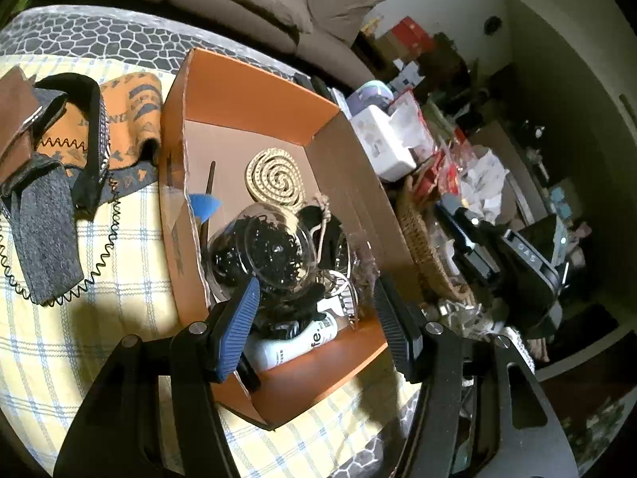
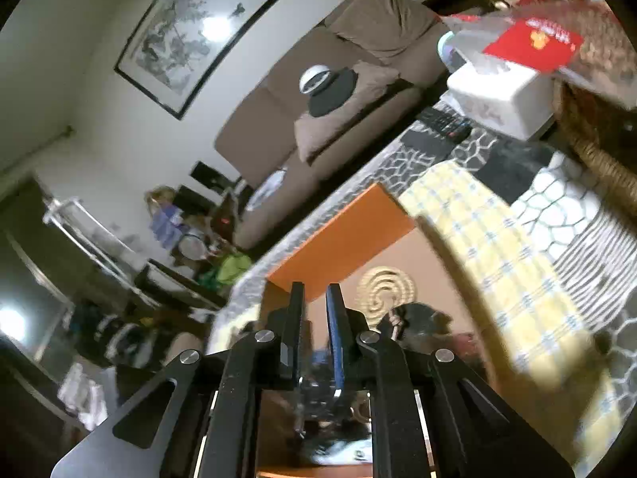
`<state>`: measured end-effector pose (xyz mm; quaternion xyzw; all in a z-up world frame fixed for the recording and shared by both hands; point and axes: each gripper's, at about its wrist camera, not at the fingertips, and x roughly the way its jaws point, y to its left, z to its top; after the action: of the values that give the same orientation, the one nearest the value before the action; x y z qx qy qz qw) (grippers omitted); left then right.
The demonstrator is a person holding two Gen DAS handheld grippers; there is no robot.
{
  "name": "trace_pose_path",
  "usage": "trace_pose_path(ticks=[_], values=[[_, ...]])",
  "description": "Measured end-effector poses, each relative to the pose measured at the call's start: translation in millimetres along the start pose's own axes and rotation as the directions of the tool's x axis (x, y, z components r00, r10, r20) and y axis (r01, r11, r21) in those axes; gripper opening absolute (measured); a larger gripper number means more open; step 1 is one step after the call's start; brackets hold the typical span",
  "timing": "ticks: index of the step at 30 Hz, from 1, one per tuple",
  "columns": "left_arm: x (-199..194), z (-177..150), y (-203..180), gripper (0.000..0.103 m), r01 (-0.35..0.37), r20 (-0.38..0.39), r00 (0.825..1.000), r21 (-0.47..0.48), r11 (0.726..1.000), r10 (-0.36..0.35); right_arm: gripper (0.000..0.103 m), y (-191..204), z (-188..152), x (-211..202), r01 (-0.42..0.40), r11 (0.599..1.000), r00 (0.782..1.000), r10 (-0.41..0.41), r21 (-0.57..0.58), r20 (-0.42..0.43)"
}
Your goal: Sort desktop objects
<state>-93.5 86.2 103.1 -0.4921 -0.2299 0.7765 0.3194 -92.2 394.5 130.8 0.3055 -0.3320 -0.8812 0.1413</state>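
An orange cardboard box (image 1: 247,95) sits on the yellow plaid cloth. It holds a clear glass jar (image 1: 270,251) with black bits inside, a woven spiral coaster (image 1: 276,177), a white bottle (image 1: 294,342), a blue-tipped stick (image 1: 205,205) and dark items. My left gripper (image 1: 314,310) is open and empty just above the box's near end, its fingers either side of the jar. My right gripper (image 2: 316,310) hovers over the same box (image 2: 338,235), its fingers close together with a narrow gap and nothing visible between them. The coaster (image 2: 384,290) shows just past them.
Left of the box lie a black strap bag (image 1: 87,131), a grey felt piece (image 1: 47,231), an orange patterned cloth (image 1: 131,119) and a coiled black cord (image 1: 99,263). A wicker basket (image 1: 422,247), a white box (image 2: 501,99) and clutter crowd the right. A remote (image 2: 444,121) lies near the sofa.
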Motion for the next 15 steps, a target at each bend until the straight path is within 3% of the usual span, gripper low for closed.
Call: trace_pose_path(ticks=[5,6,8,15], values=[[0,-1,-3,0.057,-0.019,-0.004,1.0,0.013,1.0,0.019,0.014,8,-10,14,0.117,0.989,0.99,-0.124,-0.09,-0.072],[-1,-1,-3,0.059,-0.027,-0.003,1.0,0.016,1.0,0.027,0.016,9,-13,18,0.135,0.985,0.986,-0.144,-0.11,-0.086],[-1,-2,-4,0.06,-0.039,-0.002,0.999,0.02,0.999,0.039,0.036,16,-19,26,0.165,0.974,0.976,-0.184,-0.157,-0.113],[-1,-3,-3,0.064,-0.068,-0.008,0.998,0.03,0.997,0.069,0.044,32,-38,48,0.185,0.948,0.96,-0.231,-0.259,-0.16]])
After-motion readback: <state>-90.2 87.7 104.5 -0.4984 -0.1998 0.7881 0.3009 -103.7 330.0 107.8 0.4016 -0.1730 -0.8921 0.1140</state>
